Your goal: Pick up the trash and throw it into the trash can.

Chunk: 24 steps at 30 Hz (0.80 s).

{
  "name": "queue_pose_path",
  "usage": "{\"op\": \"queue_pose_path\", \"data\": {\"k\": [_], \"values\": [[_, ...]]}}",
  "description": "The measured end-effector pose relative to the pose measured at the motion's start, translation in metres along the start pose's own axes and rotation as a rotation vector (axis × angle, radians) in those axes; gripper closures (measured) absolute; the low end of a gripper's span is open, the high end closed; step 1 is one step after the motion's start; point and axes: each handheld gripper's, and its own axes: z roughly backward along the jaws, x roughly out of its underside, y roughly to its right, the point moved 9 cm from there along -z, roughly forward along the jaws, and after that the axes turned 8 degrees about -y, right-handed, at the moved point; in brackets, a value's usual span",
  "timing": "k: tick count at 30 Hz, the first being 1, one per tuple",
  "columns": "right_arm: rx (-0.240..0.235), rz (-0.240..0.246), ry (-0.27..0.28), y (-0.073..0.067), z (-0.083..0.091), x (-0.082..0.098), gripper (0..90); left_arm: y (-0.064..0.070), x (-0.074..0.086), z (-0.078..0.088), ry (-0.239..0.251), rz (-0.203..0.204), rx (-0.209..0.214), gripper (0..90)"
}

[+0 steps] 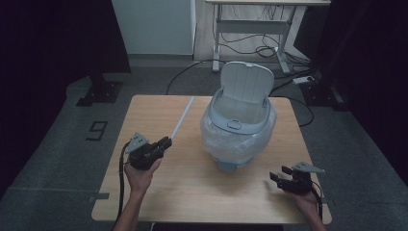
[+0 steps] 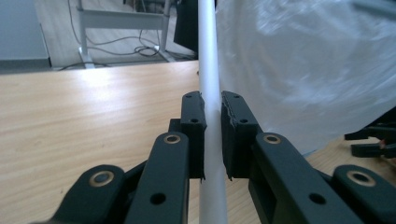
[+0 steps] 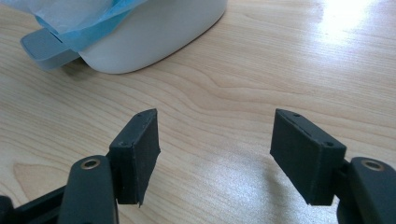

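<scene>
Left gripper view: your left hand-held gripper clamps the white rod; swinging it could snag the bin's liner. Your right hand-held gripper gapes empty.

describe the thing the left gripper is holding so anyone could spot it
On the wooden table, look left of the bin with the raised lid and plastic liner. A long thin white rod slants away from the left gripper, whose jaws clamp its near end. It is the one slim, straight white thing there.
</scene>
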Motion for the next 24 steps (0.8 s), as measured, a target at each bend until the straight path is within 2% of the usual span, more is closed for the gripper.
{"op": "queue_pose_path", "data": {"k": [6,10,18,24], "values": [[0.004,-0.006,0.001,0.002,0.001,0.000,32.2,0.010,-0.016,0.012,0.029,-0.005,0.033,79.8],[0.006,-0.007,-0.003,0.001,0.000,0.001,32.3,0.019,-0.034,0.017,0.054,-0.015,0.060,79.8],[0.007,-0.009,-0.004,0.002,0.000,0.001,32.2,0.034,-0.063,0.018,0.077,-0.037,0.090,79.8],[0.007,-0.020,0.001,0.004,0.001,0.001,32.2,0.040,-0.077,0.018,0.082,-0.055,0.093,79.8]]}}
